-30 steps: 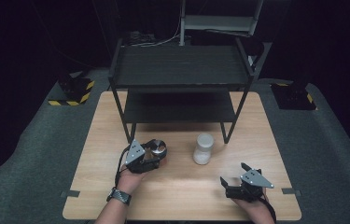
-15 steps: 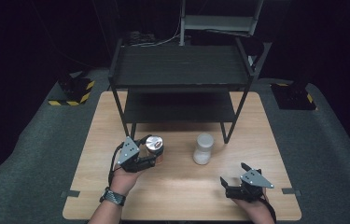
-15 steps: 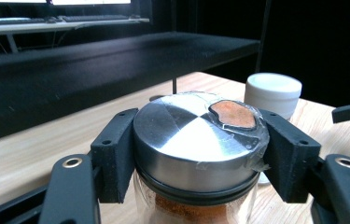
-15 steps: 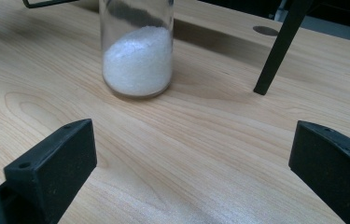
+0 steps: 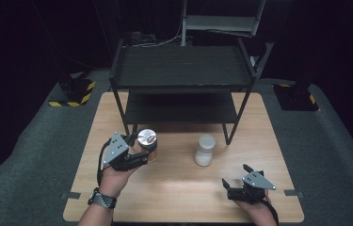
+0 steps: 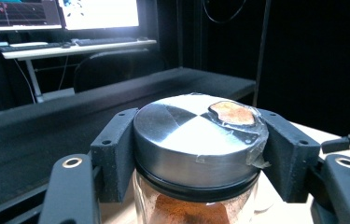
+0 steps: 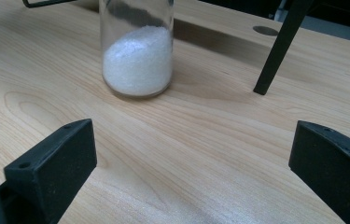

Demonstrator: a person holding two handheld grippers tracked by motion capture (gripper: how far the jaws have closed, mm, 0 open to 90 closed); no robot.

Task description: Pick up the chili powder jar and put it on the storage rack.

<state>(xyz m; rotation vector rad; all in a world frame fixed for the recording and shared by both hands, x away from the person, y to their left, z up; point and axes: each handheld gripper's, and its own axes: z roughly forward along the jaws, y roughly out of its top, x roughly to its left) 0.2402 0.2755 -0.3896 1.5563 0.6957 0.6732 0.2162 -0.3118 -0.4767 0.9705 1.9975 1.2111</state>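
- Spice jar (image 5: pixel 147 143) with the silver lid is pinched between the left gripper (image 5: pixel 134 157) fingers, one black pad (image 6: pixel 115 151) pressed on each side of the lid; reddish-orange powder shows through the glass below them, and there's a taped patch of the same colour on the lid top
- jar sits right by the front left leg of the black shelf rack (image 5: pixel 182 70), above the wooden table (image 5: pixel 174 197); can't tell if its base is touching the wood
- right gripper (image 5: pixel 236 179) rests low near the table's front right, fingers spread wide with nothing between them
- glass jar of white grains (image 7: pixel 137 56) stands upright ahead of those spread fingers, well apart from the tips; a rack leg (image 7: pixel 277 51) is off to the side
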